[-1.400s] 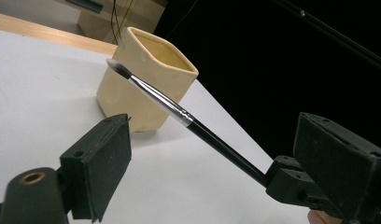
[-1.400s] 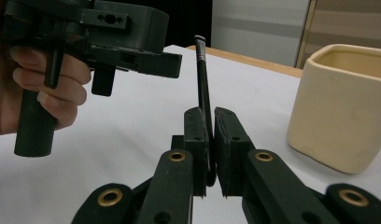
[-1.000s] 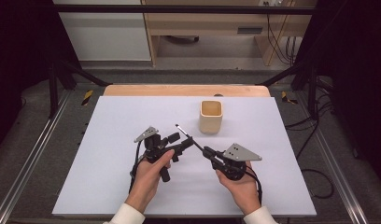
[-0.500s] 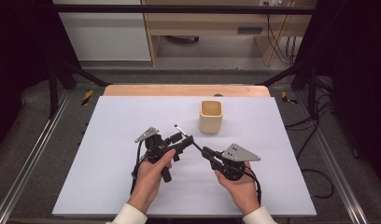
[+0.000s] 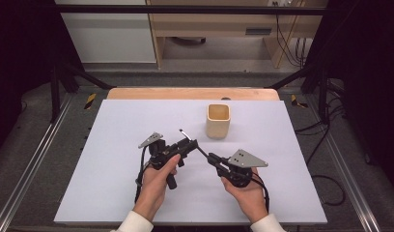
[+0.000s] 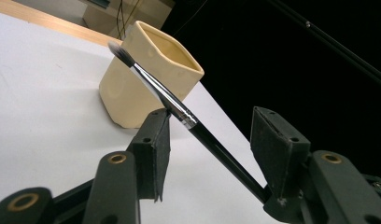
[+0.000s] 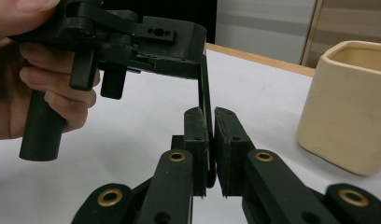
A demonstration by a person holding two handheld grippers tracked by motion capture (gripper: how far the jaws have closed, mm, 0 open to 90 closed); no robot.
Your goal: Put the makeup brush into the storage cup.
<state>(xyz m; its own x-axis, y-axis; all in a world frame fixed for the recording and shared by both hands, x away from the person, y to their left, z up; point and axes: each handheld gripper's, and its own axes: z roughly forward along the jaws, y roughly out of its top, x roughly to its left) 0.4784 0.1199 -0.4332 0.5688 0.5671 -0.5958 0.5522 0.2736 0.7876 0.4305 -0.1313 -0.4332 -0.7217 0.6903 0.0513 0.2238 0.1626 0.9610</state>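
The right gripper (image 7: 211, 144) is clamping the black handle of a makeup brush (image 6: 179, 112), holding it above the white table (image 5: 113, 145), near the cream cup (image 5: 218, 121). The left gripper (image 6: 209, 140) has just been closing around the brush; its pads are not yet pressing. This looks like a handover: next the left should finish clamping before the right releases.

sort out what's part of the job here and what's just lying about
In the job:
- thin black-handled makeup brush with silver ferrule
- cream square ceramic cup
- right gripper, shut on the brush handle
- left gripper, jaws just been closing around the brush

Lying about:
- yellow-and-black tool on the floor
- cables behind the table
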